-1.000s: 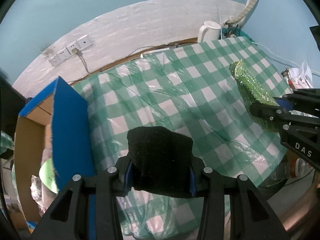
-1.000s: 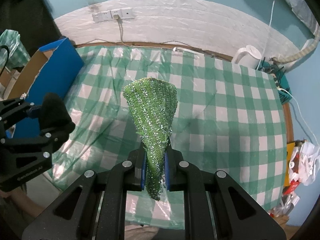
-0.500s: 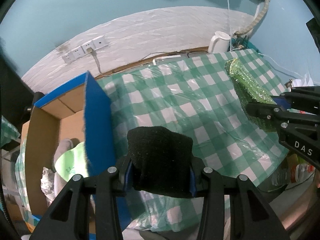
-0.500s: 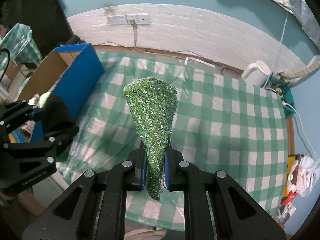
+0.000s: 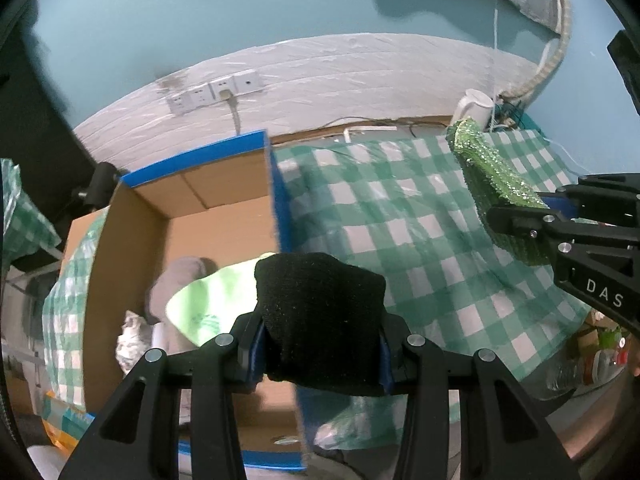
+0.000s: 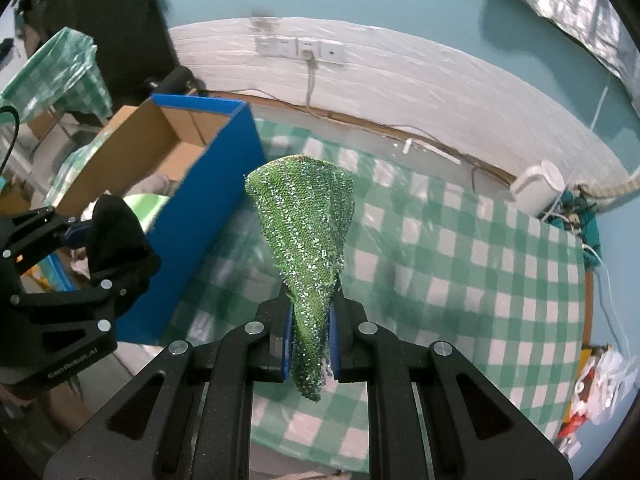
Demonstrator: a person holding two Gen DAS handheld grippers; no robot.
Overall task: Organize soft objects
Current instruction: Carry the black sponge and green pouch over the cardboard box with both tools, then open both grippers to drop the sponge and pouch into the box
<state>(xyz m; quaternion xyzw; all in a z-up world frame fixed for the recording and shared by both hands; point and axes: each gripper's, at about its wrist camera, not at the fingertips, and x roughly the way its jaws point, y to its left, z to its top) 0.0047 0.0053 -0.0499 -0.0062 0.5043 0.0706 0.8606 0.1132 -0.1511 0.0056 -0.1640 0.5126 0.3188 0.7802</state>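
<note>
Your left gripper (image 5: pixel 320 354) is clamped on a black soft pad (image 5: pixel 320 312), which bulges up between the blue-lined fingers and sits over the near edge of the blue cardboard box (image 5: pixel 192 220). Inside that open box you can see a pale green cloth (image 5: pixel 212 296) and a grey soft item (image 5: pixel 176 284) lying against the brown inner wall. Your right gripper (image 6: pixel 310 354) is closed on a green glittery cloth (image 6: pixel 306 220), pinched at its narrow lower end so the wide end fans upward above the green-and-white checked tablecloth (image 6: pixel 460 280).

From the left wrist view, the side of your right gripper reads "DAS". From the right wrist view, the body of your left gripper carries white lettering that looks like "GenRobot.AI", though it is small and tilted.

A white kettle (image 6: pixel 538 192) stands at the far corner of the table, near a tangle of cables. A row of wall sockets (image 6: pixel 300 50) has one plug inserted.
</note>
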